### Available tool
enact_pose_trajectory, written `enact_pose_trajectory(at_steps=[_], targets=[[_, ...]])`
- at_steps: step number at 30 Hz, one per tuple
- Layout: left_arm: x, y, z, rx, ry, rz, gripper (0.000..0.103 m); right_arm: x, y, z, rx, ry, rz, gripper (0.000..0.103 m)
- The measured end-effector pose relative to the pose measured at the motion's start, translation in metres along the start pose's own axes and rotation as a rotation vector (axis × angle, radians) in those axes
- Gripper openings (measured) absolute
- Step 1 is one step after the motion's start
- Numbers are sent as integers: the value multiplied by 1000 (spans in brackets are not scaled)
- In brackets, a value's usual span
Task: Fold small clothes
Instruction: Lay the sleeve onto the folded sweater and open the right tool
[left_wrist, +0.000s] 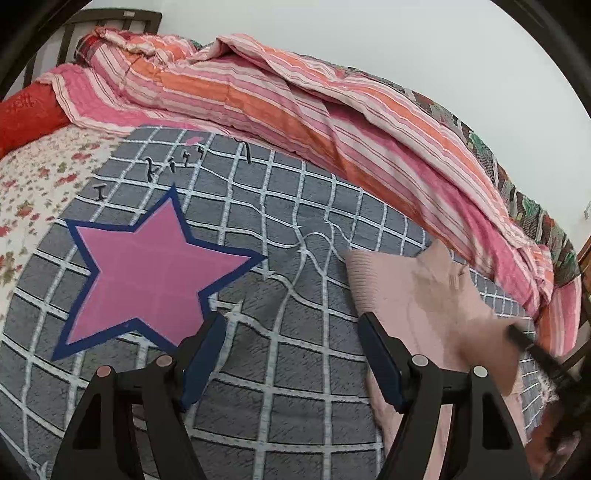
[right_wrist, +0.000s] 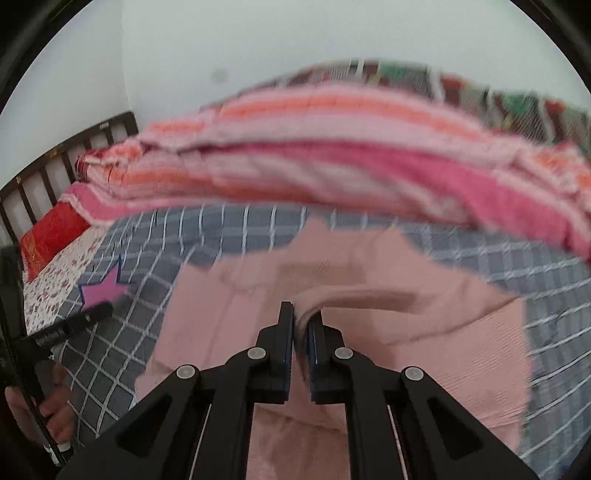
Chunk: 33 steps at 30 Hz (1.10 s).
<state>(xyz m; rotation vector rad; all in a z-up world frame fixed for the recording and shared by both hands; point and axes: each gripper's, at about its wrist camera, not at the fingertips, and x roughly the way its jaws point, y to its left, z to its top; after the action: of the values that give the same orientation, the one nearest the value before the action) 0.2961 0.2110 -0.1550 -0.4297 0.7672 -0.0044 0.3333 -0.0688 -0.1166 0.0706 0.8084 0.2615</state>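
A pale pink knitted garment lies on the grey checked blanket, partly lifted and blurred at its right side. My left gripper stands open over bare blanket just left of the garment, with nothing between its fingers. In the right wrist view the same garment spreads under my right gripper, which is shut on a raised fold of it. The right gripper's blurred tip shows at the garment's right edge. The left gripper appears at the far left, held by a hand.
A pink star with a dark blue border is printed on the blanket left of the garment. A bunched pink and orange striped quilt runs along the far side. A red pillow, a floral sheet and a dark headboard are at the left.
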Motion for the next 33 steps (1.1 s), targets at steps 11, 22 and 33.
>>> enact_pose_trajectory(at_steps=[11,22,33], targets=[[8,-64,-16,100,47,-163,73,-17,-24,-26,-1,5,82,53],[26,-161,-54,220,157,-296,75,-70,-150,-67,265,-86,-88,65],[29,-196,-70,357,19,62,78,-61,-174,-82,283,-44,-125,65]])
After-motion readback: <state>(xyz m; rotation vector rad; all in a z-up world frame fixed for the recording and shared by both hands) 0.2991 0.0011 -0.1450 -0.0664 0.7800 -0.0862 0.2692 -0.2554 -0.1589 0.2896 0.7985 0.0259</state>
